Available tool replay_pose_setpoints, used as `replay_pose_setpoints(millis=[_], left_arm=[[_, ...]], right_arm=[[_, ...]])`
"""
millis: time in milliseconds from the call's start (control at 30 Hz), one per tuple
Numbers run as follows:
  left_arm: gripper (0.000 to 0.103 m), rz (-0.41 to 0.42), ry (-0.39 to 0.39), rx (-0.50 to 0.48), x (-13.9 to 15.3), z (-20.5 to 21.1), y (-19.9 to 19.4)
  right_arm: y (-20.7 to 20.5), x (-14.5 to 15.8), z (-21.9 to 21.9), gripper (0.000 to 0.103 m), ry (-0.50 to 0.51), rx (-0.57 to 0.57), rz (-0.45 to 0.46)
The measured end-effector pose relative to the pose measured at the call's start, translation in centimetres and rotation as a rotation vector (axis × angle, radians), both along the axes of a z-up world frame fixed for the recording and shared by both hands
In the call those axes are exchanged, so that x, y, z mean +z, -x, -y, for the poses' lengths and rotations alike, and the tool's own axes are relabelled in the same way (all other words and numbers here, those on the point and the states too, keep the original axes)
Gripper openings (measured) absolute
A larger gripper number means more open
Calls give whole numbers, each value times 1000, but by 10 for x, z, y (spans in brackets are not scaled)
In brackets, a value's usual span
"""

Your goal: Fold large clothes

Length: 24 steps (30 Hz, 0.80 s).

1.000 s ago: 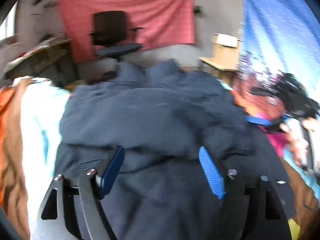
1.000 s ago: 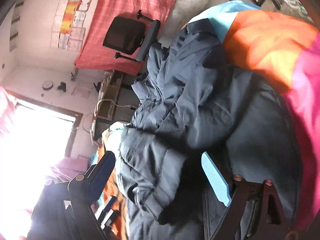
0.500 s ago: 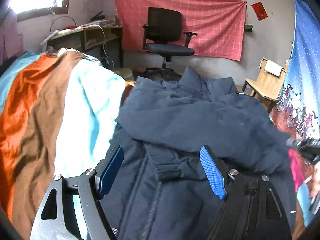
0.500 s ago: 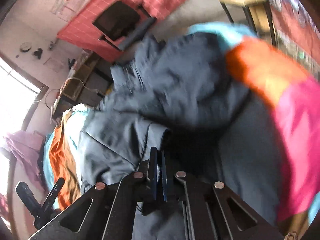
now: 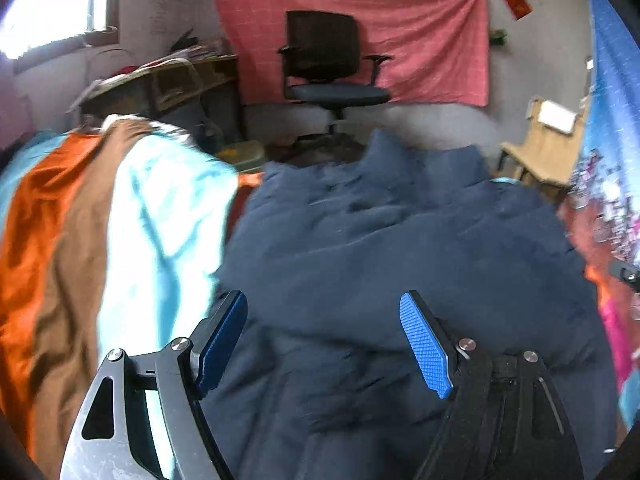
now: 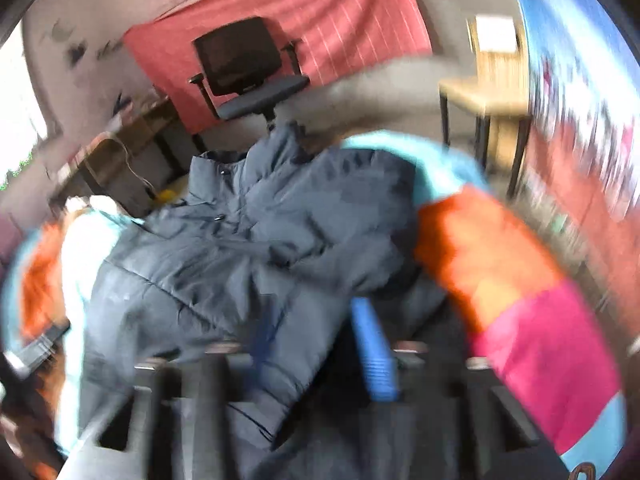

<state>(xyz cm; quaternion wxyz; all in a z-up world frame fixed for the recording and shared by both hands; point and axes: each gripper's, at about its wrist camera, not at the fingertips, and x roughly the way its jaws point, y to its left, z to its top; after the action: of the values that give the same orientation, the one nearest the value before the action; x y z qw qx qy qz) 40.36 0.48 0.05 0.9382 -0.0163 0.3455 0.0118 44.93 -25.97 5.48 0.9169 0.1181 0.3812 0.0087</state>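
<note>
Navy puffer jacket point(image 5: 400, 248) lies heaped on the bed's striped cover point(image 5: 80, 240), collar toward the office chair point(image 5: 328, 64); since a second ago one quilted sleeve has been laid across the chest, so the first fold looks done. Your right claw point(image 6: 320, 344), pinched shut half a second ago, is opening with nothing visibly clamped, blurred over the jacket's near edge. Your left claw point(image 5: 324, 340) hangs spread wide above the hem, empty; padded fabric is slick and springy, cover is smooth orange, brown, pale blue.
</note>
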Motion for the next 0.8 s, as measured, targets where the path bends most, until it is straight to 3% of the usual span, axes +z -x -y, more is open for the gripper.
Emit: replay_pose_setpoints(millis=[33, 67, 133, 200, 233, 267, 333, 433, 600, 800], left_arm=[[74, 6, 4, -19, 0, 3, -3], [74, 4, 0, -42, -2, 8, -7], [74, -17, -8, -59, -8, 14, -15], [74, -30, 2, -77, -15, 17, -19], [74, -44, 3, -90, -22, 17, -20], [74, -65, -1, -100, -29, 17, -22], [74, -109, 1, -111, -41, 16, -28], [76, -143, 23, -120, -54, 10, -33], [79, -155, -29, -125, -68, 14, -38], [79, -148, -59, -121, -78, 14, -35]], right_arm=[[3, 6, -8, 77, 74, 8, 45], [6, 12, -19, 77, 131, 37, 100], [1, 15, -37, 77, 138, 138, 125], [-6, 9, -50, 73, 103, 200, 96], [-10, 3, -57, 66, 77, 230, 76], [-14, -5, -63, 52, 57, 255, 49], [-22, -22, -72, 41, 51, 280, -20], [-30, -52, -76, 41, 52, 291, -83], [-44, -78, -71, 40, -13, 275, -161], [-38, -87, -89, 40, 107, 257, -138]])
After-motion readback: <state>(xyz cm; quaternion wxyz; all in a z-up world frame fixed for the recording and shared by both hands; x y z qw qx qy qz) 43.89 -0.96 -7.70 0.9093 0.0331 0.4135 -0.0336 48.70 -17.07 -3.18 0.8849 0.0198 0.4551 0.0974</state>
